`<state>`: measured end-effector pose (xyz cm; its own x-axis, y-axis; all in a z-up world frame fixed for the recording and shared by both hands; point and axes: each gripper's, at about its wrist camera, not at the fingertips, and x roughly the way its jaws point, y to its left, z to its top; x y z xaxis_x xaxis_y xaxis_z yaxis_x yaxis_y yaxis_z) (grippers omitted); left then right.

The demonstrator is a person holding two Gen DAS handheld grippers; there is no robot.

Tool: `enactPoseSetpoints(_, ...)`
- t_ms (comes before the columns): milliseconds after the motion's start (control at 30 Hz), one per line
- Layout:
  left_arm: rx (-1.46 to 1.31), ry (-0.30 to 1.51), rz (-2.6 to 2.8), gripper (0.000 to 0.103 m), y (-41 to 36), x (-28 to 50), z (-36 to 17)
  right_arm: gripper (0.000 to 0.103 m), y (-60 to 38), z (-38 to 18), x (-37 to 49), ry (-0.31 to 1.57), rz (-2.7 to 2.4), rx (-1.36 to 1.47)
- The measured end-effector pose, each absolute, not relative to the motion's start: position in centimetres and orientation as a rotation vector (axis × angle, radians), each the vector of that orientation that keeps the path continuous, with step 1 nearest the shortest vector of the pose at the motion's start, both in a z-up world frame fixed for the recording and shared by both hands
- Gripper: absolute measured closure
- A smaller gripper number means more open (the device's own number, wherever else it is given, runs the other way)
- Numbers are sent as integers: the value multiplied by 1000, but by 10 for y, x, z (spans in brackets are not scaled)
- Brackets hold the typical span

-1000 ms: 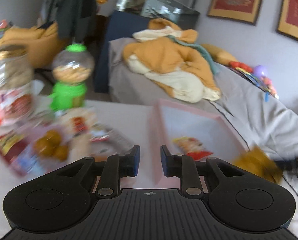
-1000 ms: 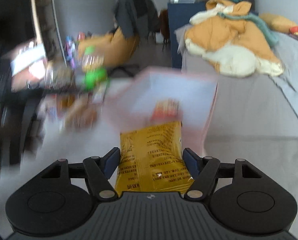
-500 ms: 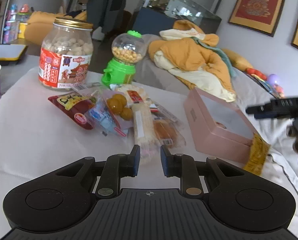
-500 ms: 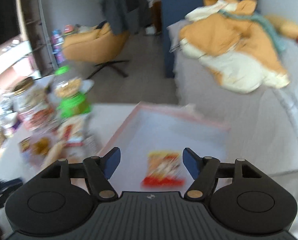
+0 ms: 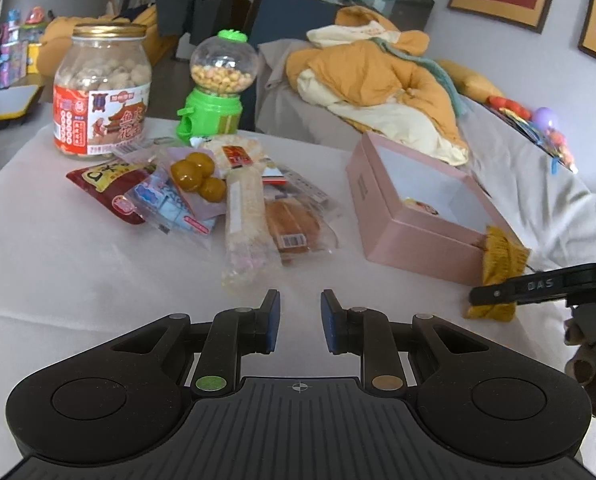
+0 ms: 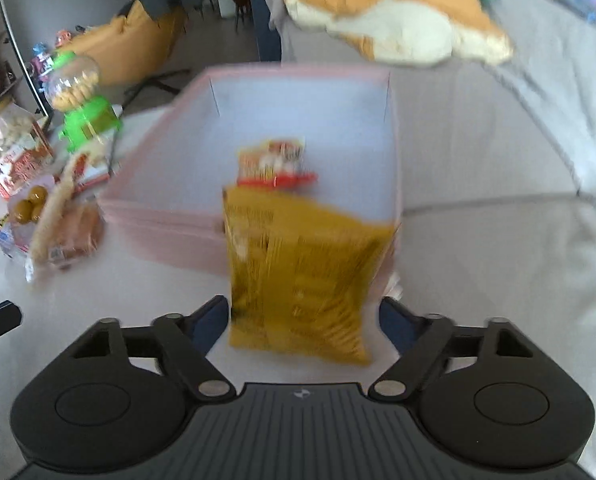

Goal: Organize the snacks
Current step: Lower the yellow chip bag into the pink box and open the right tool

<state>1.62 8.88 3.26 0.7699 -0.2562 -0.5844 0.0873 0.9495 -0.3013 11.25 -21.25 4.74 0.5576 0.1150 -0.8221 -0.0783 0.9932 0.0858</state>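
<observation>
A pink box (image 5: 401,236) stands open on the white table, with a small red and orange packet (image 6: 276,160) inside. A yellow snack bag (image 6: 301,276) leans over the box's near rim, between my right gripper's (image 6: 303,316) wide open fingers; it also shows in the left wrist view (image 5: 499,256). My left gripper (image 5: 299,320) hovers empty, fingers slightly apart, in front of a pile of wrapped snacks (image 5: 234,200).
A big glass jar (image 5: 102,92) and a green candy dispenser (image 5: 218,88) stand behind the pile. A grey sofa (image 5: 537,184) with an orange blanket (image 5: 381,80) lies beyond the table. The right gripper's body (image 5: 537,284) shows at the left view's right edge.
The yellow bag is between my right fingers again, leaning on the box's rim; half a second ago it was out of that view. My left gripper drew slightly nearer the pile.
</observation>
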Motion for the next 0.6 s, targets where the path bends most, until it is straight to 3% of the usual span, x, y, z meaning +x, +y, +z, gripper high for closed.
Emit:
enactPoseSetpoints(167, -261, 674, -181, 78, 89, 10, 35, 37, -212, 62, 91, 976, 238, 23)
enactPoseSetpoints(400, -244, 683, -221, 78, 74, 19, 36, 34, -212, 152, 137, 805, 285, 19)
enactPoseSetpoints(600, -203, 653, -145, 78, 87, 35, 41, 29, -200, 145, 183, 797, 211, -69)
